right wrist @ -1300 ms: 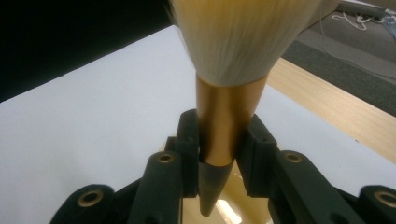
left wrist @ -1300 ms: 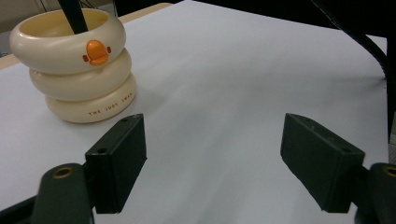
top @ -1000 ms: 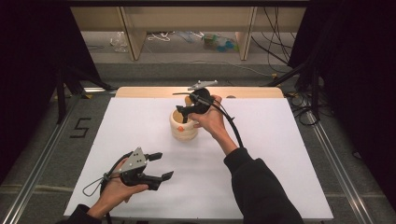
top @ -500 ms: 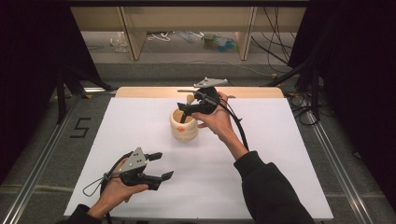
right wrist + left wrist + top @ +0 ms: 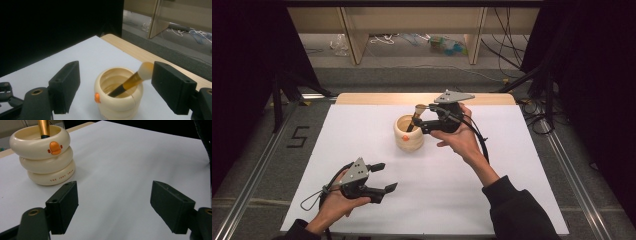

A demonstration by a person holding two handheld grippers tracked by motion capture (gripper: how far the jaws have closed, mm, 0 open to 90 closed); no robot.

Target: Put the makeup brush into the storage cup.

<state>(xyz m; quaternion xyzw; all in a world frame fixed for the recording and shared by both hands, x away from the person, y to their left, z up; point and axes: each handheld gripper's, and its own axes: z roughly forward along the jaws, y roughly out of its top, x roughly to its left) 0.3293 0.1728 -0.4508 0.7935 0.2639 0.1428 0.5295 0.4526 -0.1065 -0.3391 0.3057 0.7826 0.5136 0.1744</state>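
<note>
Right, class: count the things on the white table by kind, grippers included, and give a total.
Cream ringed pot: 1
Brush standing in the pot: 1
Grippers: 2, left gripper and right gripper
Total: 4

Free room and obstacles. White-covered table point(image 5: 522, 165) open on all sides of the cream ringed ceramic holder point(image 5: 408, 134), its sole standing obstacle; an amber-handled brush point(image 5: 416, 116) leans out toward the right tongs point(image 5: 418, 119), narrowing approach from above.
</note>
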